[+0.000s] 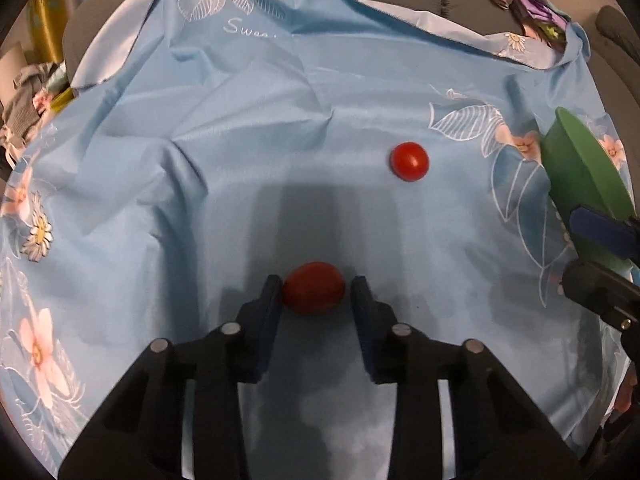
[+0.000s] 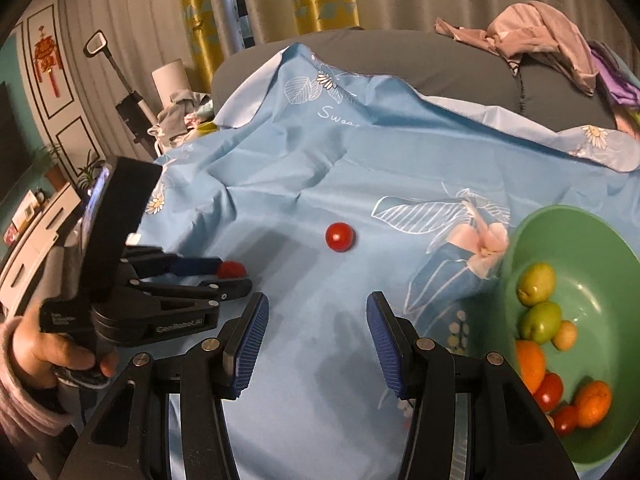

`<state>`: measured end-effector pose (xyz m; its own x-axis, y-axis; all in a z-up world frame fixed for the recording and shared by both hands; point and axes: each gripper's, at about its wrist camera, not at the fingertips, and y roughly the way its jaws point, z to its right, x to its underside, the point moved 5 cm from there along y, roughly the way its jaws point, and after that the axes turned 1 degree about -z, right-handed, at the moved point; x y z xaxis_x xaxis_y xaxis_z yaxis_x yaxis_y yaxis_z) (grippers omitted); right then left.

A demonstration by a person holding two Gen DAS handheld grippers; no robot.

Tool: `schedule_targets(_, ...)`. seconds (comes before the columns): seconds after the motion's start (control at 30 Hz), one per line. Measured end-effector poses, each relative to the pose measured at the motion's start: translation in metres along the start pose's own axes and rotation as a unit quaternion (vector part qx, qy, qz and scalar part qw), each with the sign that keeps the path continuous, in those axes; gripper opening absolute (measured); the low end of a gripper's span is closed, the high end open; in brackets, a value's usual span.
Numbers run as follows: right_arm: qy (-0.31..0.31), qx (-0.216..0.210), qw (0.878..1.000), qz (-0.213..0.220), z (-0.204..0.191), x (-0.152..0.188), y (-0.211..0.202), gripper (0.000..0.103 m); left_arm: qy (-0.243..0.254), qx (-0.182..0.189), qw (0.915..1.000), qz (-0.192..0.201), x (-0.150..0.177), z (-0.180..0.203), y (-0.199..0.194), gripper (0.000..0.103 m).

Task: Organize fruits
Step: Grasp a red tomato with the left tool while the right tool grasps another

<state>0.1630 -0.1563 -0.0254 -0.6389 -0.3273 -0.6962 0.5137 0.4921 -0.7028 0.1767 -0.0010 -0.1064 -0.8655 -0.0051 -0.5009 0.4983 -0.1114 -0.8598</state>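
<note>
The left claw point(image 1: 314, 286) sits low over a light blue floral cloth point(image 1: 280, 120), its two blue pads drawn in narrow around a small red tomato point(image 1: 314, 288). The left pad touches the fruit's side; on the right a thin sliver of cloth seems to show between pad and skin, though the fisheye blur makes that hard to judge, so the grip reads as closed on the tomato. The tomato lies on the cloth. In the right wrist view the same claw reaches in from the left, held by a hand point(image 2: 52, 356) in a pinkish sleeve, with the red fruit showing at its tips.

A second red tomato point(image 1: 409, 161) lies loose on the cloth, farther out and to the right, well apart from both claws.

The right claw point(image 2: 318, 344) hangs above bare cloth with its ribbed blue pads standing partly apart and nothing between them. Just to its right is a green bowl point(image 2: 600, 240), which holds two green fruits point(image 2: 536, 283), a small pale one, two oranges point(image 2: 594, 402) and a couple of red tomatoes.

A grey cushion point(image 2: 440, 64) with crumpled clothes on it lies beyond the cloth.
</note>
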Motion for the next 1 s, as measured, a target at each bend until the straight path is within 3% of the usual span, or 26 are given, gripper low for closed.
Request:
schedule_targets(0.27, 0.034, -0.005, 0.999, -0.025, 0.007, -0.028, 0.045, 0.052, -0.017, 0.039, 0.9985, 0.035, -0.001, -0.015, -0.017, 0.03)
schedule_targets(0.47, 0.029, 0.047, 0.997, -0.056, 0.012, -0.046, 0.091, 0.052, -0.031, 0.064, 0.995, 0.07, 0.0, -0.028, -0.045, 0.03)
schedule_targets(0.67, 0.008, 0.08, 0.993, -0.09, 0.006, -0.048, 0.122, 0.052, -0.037, 0.068, 0.9944, 0.073, 0.001, -0.033, -0.046, 0.03)
schedule_targets(0.77, -0.013, 0.092, 0.992, -0.089, 0.002, -0.046, 0.125, 0.04, -0.039, 0.067, 0.9944, 0.072, 0.002, -0.035, -0.044, 0.03)
schedule_targets(0.8, -0.016, 0.09, 0.992, -0.089, 0.0, -0.046, 0.124, 0.027, -0.041, 0.066, 0.9945, 0.071, 0.003, -0.036, -0.044, 0.03)
schedule_targets(1.0, -0.023, 0.084, 0.994, -0.072, -0.007, -0.038, 0.096, 0.027, -0.042, 0.055, 0.995, 0.072, 0.006, -0.035, -0.05, 0.03)
